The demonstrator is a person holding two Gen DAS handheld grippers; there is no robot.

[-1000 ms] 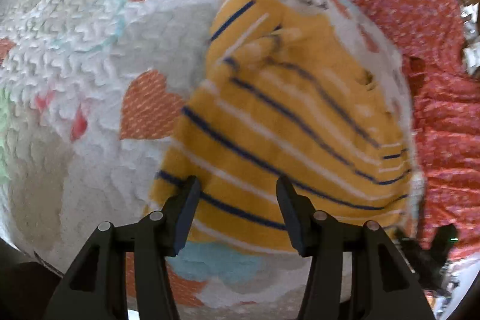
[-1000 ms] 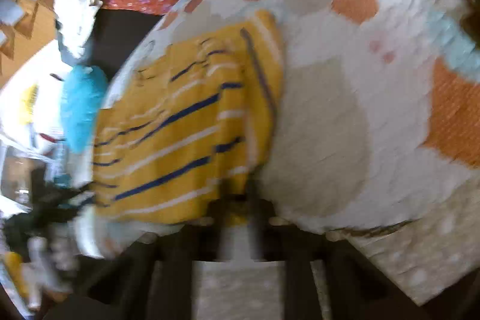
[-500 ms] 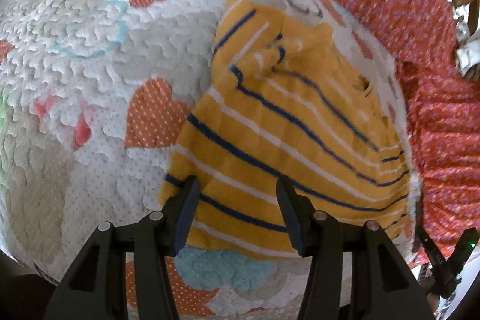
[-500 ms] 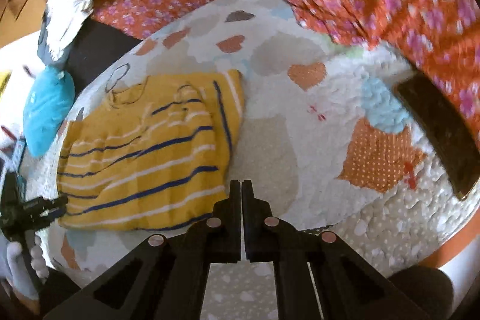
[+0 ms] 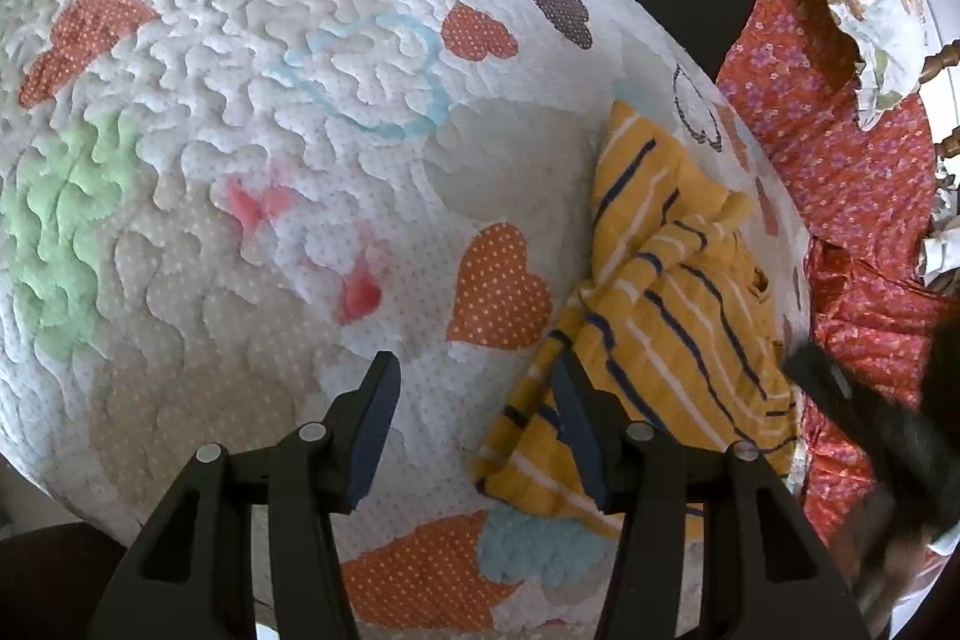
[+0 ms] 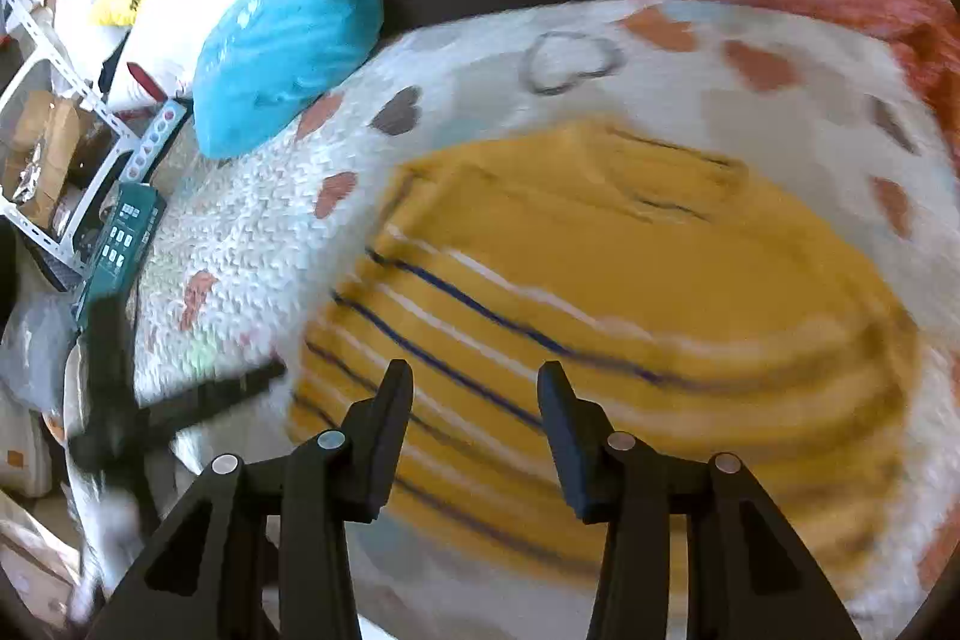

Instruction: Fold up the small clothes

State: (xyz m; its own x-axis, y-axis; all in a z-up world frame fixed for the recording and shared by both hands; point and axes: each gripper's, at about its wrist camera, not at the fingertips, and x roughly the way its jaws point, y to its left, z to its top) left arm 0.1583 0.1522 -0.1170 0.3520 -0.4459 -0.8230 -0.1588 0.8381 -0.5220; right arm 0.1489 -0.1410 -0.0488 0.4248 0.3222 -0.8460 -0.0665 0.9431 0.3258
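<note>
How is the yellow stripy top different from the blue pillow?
The yellow striped top has navy and white stripes; the turquoise pillow is one plain colour. The top lies flat in the middle part of the heart-patterned quilt; the pillow is puffy and sits at the quilt's edge. Both are soft cloth things.

- The white quilted blanket with orange heart patches (image 5: pixel 252 196) lies bare across its whole left and middle, broad open room for a hand.
- The yellow knit garment with navy and white stripes (image 5: pixel 672 328) takes up the blanket's right edge.
- A turquoise cushion (image 6: pixel 282 52) blocks the blanket's far edge.
- Red floral fabric (image 5: pixel 840 172) lies bunched just past the right edge.
- Cluttered white shelving (image 6: pixel 54 112) stands beyond the cushion corner.
</note>
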